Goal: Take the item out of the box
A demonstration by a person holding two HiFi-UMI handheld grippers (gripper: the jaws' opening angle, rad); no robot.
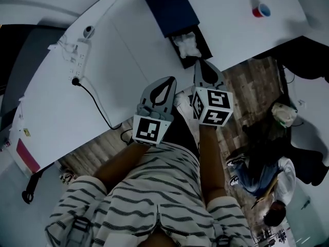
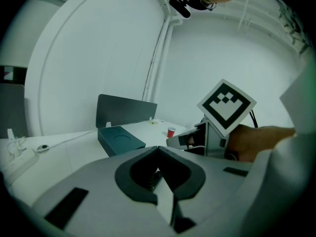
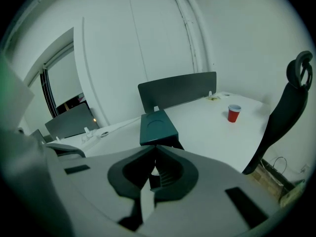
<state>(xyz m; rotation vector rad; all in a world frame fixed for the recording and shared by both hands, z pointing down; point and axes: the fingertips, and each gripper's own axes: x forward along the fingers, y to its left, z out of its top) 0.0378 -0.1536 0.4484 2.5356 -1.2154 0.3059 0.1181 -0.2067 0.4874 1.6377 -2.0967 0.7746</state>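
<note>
The box [image 1: 171,6] lies at the desk's [image 1: 128,45] near edge, its long axis running away from the person; the white item [image 1: 186,44] sits in its open near end; the right gripper [image 1: 202,65], shut and empty, is nearer, just short of it; the left gripper [image 1: 168,82] is also shut and empty.

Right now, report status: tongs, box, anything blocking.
Left tongs shut, empty. Right tongs shut, empty. Box open, white item inside. Nothing between tongs and box.

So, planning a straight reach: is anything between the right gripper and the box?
Nothing visible. The box lies straight ahead of the right gripper on the table; the cup stands well aside.
</note>
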